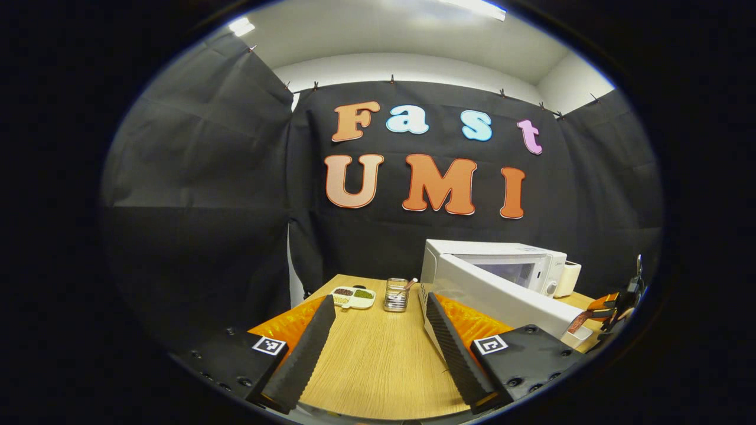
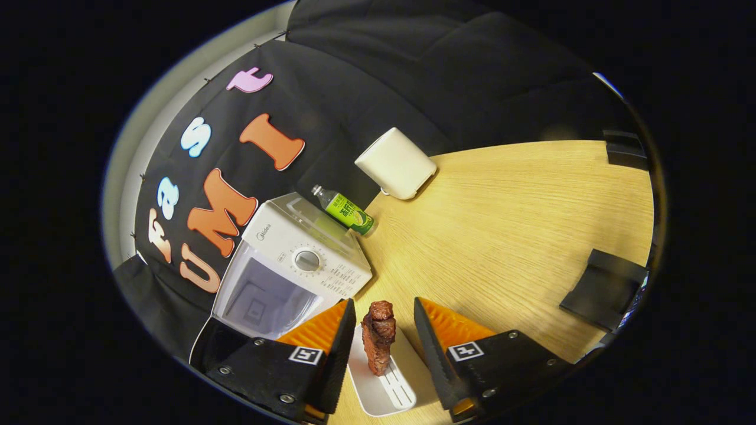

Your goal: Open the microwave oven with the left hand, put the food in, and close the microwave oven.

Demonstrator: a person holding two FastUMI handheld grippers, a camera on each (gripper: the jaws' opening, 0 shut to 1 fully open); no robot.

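Now the right tongs (image 2: 384, 330) stand apart astride the meat (image 2: 379, 336) on its white tray (image 2: 384, 386), long axis toward twelve o'clock. The open microwave (image 2: 295, 265) lies at ten o'clock. Left tongs (image 1: 378, 348) gape empty, microwave door (image 1: 502, 298) at two o'clock.

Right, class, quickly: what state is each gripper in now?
Left gripper: open, holding nothing, near the open microwave door.
Right gripper: open, straddling the meat on the white tray.
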